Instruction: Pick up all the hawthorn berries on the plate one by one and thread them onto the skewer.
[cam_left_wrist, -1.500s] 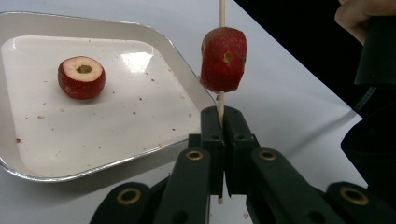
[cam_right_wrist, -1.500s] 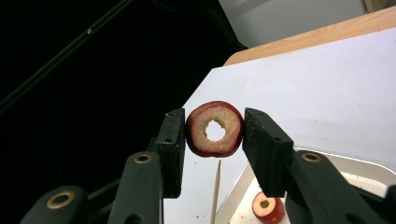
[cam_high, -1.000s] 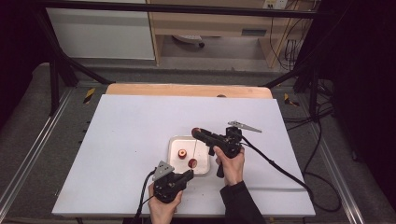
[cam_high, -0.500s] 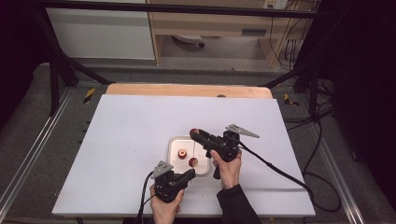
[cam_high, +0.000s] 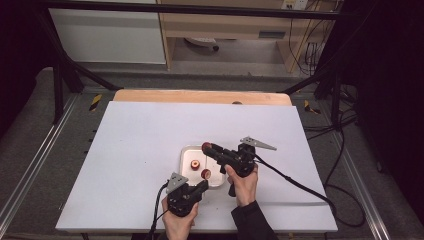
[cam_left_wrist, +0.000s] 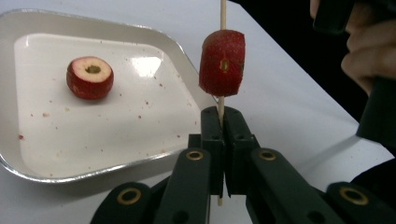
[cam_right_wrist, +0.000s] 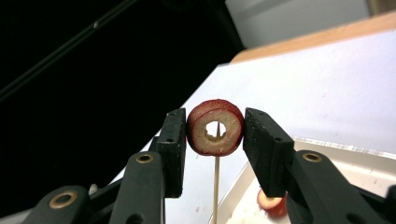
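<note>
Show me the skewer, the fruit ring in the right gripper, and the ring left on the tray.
skewer (cam_left_wrist: 223, 11), left gripper view, bare stick above the threaded piece.
fruit ring in the right gripper (cam_right_wrist: 201, 133), right gripper view, its pale cut face beside the hole.
ring on the tray (cam_left_wrist: 88, 84), left gripper view, its red skin.

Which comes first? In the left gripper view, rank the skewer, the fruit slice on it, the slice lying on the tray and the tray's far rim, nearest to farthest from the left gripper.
1. Skewer: clamped upright between the left gripper fingers.
2. Speared fruit slice: just above the fingers.
3. Loose fruit slice: lying on the tray, up and left.
4. Tray's far rim: at the top left.
</note>
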